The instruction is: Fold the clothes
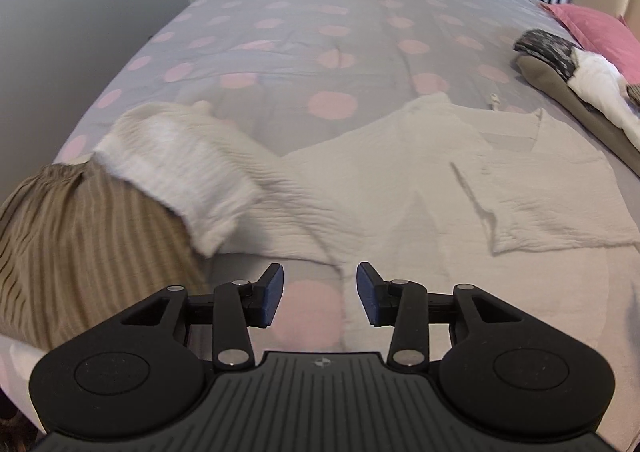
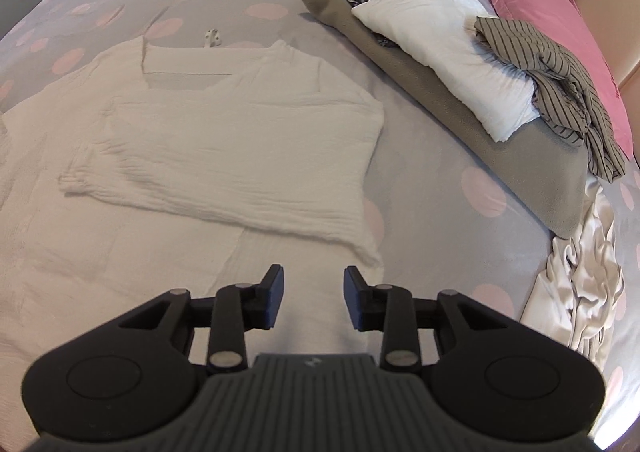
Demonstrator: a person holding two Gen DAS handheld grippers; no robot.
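A cream crinkled top (image 1: 400, 179) (image 2: 224, 147) lies spread on the bed, neckline at the far side. Its right sleeve is folded inward across the body. Its left sleeve (image 1: 180, 167) stretches out to the left, blurred, over a tan striped garment (image 1: 88, 252). My left gripper (image 1: 320, 296) hovers open just above the top's near hem, nothing between its fingers. My right gripper (image 2: 314, 298) hangs open over the near right part of the top, close to the folded sleeve's corner, and holds nothing.
The bedspread (image 1: 280, 31) is grey with pink dots. Folded clothes (image 2: 440, 59) are stacked at the right: an olive piece, a dark floral one, a white one and a striped one. A pink pillow (image 2: 552, 23) lies behind them. Shiny cream fabric (image 2: 580, 292) is bunched at the bed's right edge.
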